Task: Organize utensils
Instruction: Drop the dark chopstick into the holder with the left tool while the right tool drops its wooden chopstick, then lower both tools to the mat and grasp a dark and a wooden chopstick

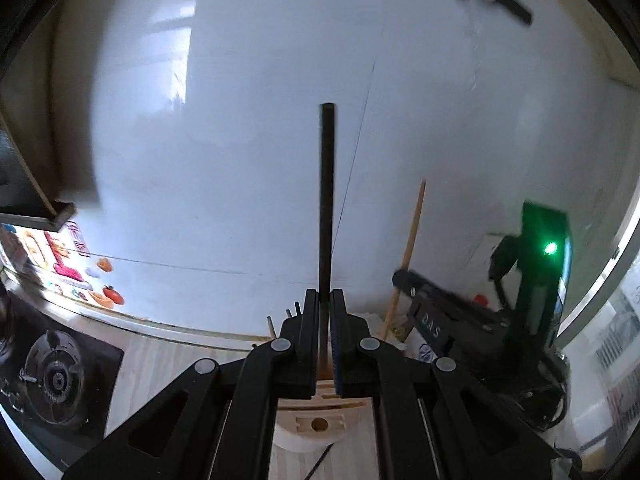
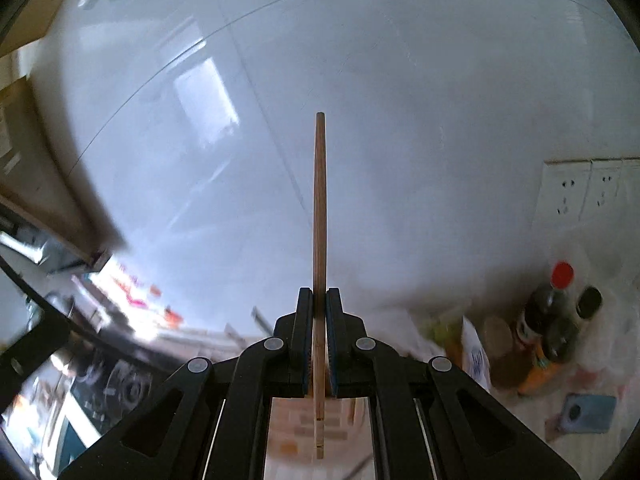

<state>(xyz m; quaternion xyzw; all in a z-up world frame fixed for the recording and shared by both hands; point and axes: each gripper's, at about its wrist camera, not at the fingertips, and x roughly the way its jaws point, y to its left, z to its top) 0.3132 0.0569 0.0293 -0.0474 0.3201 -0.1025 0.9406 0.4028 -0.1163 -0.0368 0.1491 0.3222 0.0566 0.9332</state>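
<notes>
Up close, the left gripper (image 1: 324, 344) pinches a black chopstick (image 1: 327, 200) near its lower end, frame centre; the right gripper (image 2: 319, 344) likewise clamps a wooden chopstick (image 2: 319, 220). Both look light, stiff, slippery — grip low, firmly. Beyond, lower centre, a wooden holder (image 1: 320, 420) — contents unclear.

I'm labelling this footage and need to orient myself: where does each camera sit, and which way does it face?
Left wrist: sits on the left gripper, looking along its fingers at the white wall; jaws shut on a black chopstick; the right gripper shows at right, holding a wooden chopstick.
Right wrist: sits on the right gripper, facing the wall; jaws shut on the wooden chopstick; bottles at right.
Shared: the wall, the wooden chopstick and the stove at lower left.
</notes>
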